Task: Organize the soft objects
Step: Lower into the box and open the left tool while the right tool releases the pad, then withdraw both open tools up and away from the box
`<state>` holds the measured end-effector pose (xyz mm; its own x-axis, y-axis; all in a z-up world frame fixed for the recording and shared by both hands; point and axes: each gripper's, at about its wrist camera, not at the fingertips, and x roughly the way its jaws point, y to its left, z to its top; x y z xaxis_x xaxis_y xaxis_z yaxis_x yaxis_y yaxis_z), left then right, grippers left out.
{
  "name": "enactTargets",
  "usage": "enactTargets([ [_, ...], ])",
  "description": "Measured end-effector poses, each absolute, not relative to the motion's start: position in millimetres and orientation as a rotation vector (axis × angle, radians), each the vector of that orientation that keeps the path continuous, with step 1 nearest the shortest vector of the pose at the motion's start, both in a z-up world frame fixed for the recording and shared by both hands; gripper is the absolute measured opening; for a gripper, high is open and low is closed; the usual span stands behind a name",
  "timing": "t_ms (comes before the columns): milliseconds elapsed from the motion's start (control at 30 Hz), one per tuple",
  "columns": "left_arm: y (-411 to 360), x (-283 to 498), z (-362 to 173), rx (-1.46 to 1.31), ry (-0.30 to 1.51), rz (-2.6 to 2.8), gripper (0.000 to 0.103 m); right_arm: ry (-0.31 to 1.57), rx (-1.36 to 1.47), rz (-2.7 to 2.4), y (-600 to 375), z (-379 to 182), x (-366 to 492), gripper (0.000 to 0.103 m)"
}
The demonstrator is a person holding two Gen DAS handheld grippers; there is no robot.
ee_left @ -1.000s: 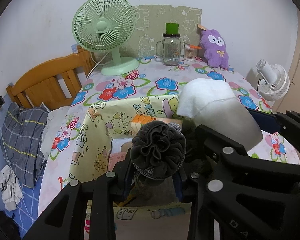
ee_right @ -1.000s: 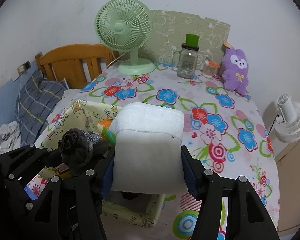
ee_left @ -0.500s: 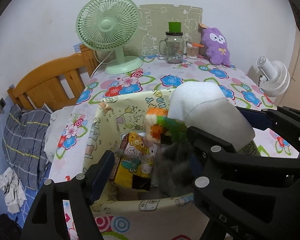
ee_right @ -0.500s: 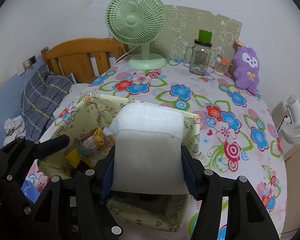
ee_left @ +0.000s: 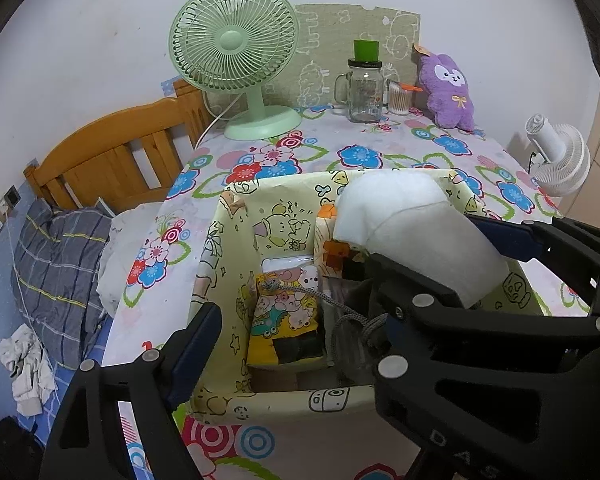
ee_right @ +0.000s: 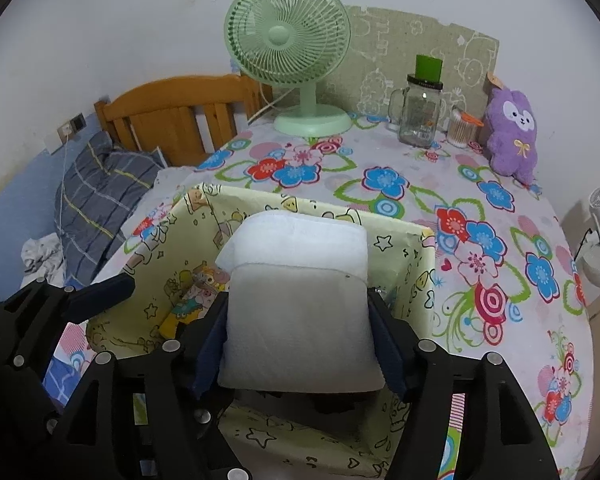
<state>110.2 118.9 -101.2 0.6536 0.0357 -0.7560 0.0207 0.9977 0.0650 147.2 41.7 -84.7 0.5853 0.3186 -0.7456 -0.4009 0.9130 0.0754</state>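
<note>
We look down at a floral tablecloth (ee_right: pixel 500 216) carrying one pale yellow cartoon-print fabric bin (ee_left: pixel 236 240), open at the top.

At 9 o'clock beyond the table edge sit a wooden headboard (ee_left: pixel 112 156) and a plaid pillow (ee_left: pixel 60 264). The cloth between the bin's far rim and the one green fan (ee_left: pixel 236 56) at 12 o'clock is bare, and so is a broad stretch toward 3 o'clock.

The left gripper (ee_left: pixel 296 340) hangs over the bin with its jaws spread wide, just opened further, and nothing between them. Its view alone shows the bin's floor: one printed pouch (ee_left: pixel 288 320) and a dark grey knitted piece with a cord (ee_left: pixel 356 312) lying at 5 o'clock.

The right gripper (ee_right: pixel 300 344) has also just been widening, yet its pads (ee_right: pixel 212 344) appear still to touch both sides of one folded white cloth (ee_right: pixel 300 280), held above the bin's right half. The right view hides most of the floor behind it.

At 1 o'clock stand one glass jar (ee_right: pixel 420 112) and one purple plush (ee_right: pixel 512 136); one white fan (ee_left: pixel 560 160) sits at 3 o'clock.
</note>
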Motion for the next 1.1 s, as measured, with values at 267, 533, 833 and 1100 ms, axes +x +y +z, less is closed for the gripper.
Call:
enactTargets([
  [267,116,109,-98,0.071,0.852,0.003,0.089,0.828,-0.113,0.405,37,-81,146,0.082],
  [533,112,104,-89,0.057,0.827,0.006,0.094,0.816,-0.102,0.392,26,-73,142,0.083],
  [833,96,99,-78,0.074,0.791,0.009,0.097,0.81,-0.093,0.35,5,-60,137,0.088],
  [1100,77,94,-69,0.089,0.77,0.008,0.1,0.786,-0.082,0.312,-18,-50,127,0.09],
])
